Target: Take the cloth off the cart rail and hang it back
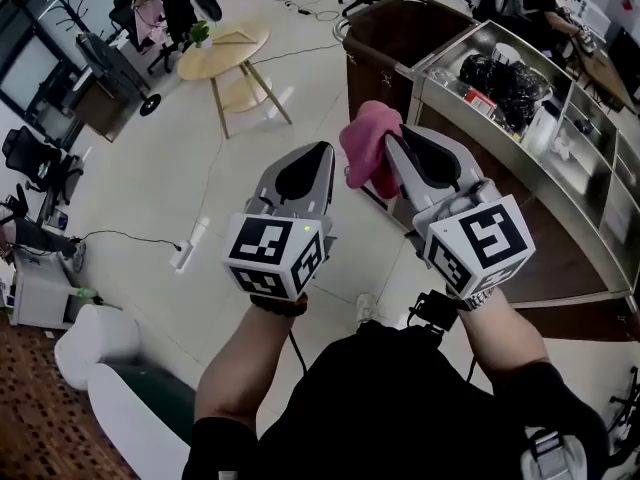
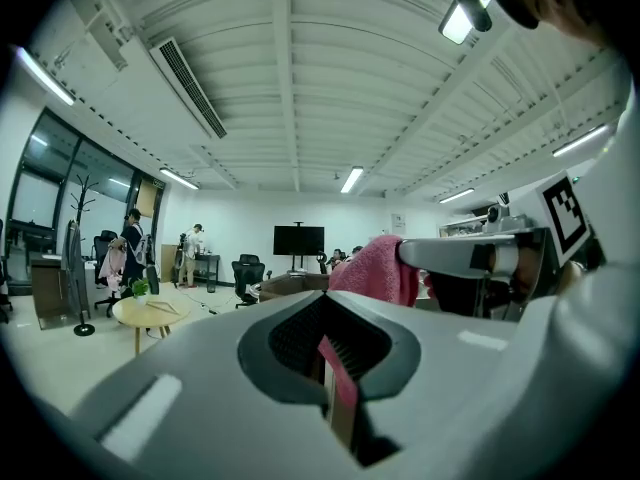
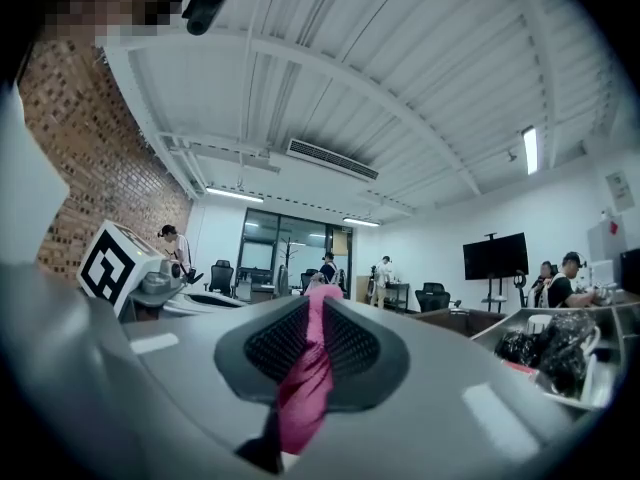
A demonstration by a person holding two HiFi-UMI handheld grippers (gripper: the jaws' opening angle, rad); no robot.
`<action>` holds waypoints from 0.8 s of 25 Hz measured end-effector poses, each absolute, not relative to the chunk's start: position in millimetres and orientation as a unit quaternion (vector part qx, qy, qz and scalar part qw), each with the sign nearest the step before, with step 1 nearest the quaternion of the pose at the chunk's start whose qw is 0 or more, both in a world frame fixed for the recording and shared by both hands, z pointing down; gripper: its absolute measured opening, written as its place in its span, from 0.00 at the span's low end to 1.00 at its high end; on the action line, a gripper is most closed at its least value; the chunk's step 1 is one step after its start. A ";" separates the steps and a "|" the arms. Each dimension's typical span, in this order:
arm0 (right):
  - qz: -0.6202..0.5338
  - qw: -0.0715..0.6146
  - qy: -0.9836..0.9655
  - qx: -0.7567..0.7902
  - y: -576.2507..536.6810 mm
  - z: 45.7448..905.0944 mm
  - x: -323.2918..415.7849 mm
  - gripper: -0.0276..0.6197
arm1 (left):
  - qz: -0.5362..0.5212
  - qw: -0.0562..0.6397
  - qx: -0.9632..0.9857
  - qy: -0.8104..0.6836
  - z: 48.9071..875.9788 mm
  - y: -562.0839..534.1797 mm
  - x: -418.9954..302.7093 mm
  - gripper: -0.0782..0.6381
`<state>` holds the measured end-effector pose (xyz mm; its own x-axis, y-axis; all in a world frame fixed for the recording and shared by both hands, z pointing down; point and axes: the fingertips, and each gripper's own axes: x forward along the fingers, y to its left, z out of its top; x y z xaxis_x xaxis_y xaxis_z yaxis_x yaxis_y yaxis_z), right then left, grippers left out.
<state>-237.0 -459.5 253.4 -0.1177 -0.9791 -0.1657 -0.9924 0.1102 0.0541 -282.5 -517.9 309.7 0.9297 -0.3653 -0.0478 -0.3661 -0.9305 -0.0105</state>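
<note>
A pink cloth [image 1: 366,146] hangs bunched in the air between my two grippers, in front of the person's chest. My left gripper [image 1: 318,154] is shut on a thin fold of it, seen as a pink strip [image 2: 341,380] between the jaws. My right gripper [image 1: 395,140] is shut on the cloth [image 3: 305,373] too, with the bulk of the fabric [image 2: 381,268] at its tip. Both point level, side by side. The steel cart [image 1: 520,193] stands to the right, its top rail [image 1: 446,48] bare.
A brown bin [image 1: 385,43] sits at the cart's near end, with black bags [image 1: 510,83] in the top tray. A round wooden table [image 1: 222,50] stands ahead left, a power strip [image 1: 184,256] on the floor, office chairs [image 1: 40,163] at the left wall. People stand far off.
</note>
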 end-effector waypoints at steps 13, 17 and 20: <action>0.071 0.050 0.729 -0.679 -541.6 237.7 -169.5 0.10 | 0.011 0.011 -0.986 0.168 299.6 -598.8 -213.7 0.11; 0.071 0.044 0.720 -0.689 -558.8 239.8 -172.7 0.10 | 0.014 0.008 -0.988 0.154 300.9 -616.4 -214.7 0.11; 0.073 0.041 0.711 -0.699 -570.4 237.7 -173.5 0.10 | 0.016 0.007 -0.990 0.140 299.2 -629.5 -212.7 0.11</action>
<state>-173.5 -570.4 237.7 -0.0207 -0.9870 -0.1596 -0.9988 0.0133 0.0472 -212.7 -629.5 299.2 0.9603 -0.2768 -0.0336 -0.2772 -0.9608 -0.0088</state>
